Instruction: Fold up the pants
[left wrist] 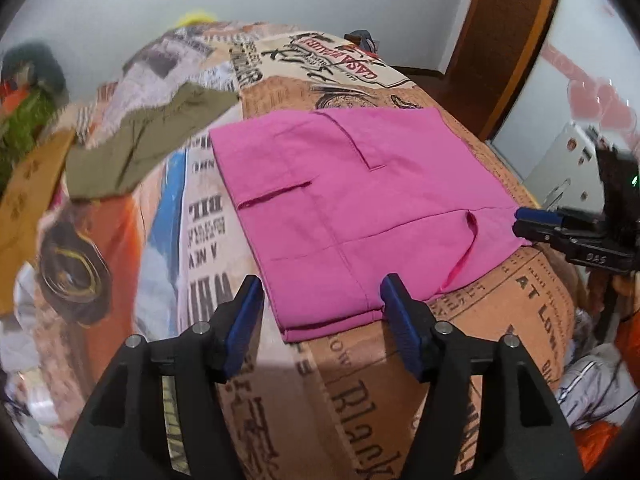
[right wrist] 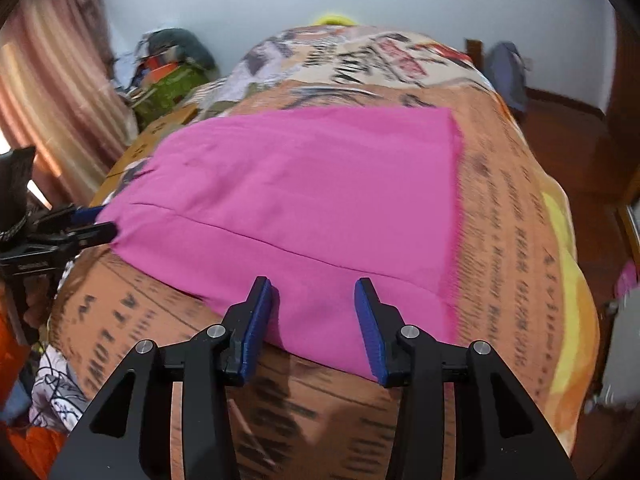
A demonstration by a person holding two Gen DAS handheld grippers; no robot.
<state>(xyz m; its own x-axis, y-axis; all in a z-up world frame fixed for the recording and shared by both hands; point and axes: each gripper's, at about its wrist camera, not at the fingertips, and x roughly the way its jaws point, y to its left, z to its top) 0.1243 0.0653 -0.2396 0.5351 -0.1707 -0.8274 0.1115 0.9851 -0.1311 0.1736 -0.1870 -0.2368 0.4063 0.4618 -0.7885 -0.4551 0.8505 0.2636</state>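
Pink pants (left wrist: 352, 204) lie folded flat on a bed covered by a newspaper-print blanket (left wrist: 500, 308). They also show in the right wrist view (right wrist: 304, 208). My left gripper (left wrist: 320, 292) is open, its jaws astride the near edge of the pants, holding nothing. My right gripper (right wrist: 314, 296) is open over the near edge of the pants, holding nothing. The right gripper also shows in the left wrist view (left wrist: 524, 222) at the pants' right corner. The left gripper shows in the right wrist view (right wrist: 96, 222) at the pants' left corner.
An olive garment (left wrist: 152, 140) lies on the bed to the far left of the pants. Cluttered bags (right wrist: 172, 76) sit by the wall, a curtain (right wrist: 44, 92) hangs at left, and a wooden door frame (left wrist: 508, 32) stands at right.
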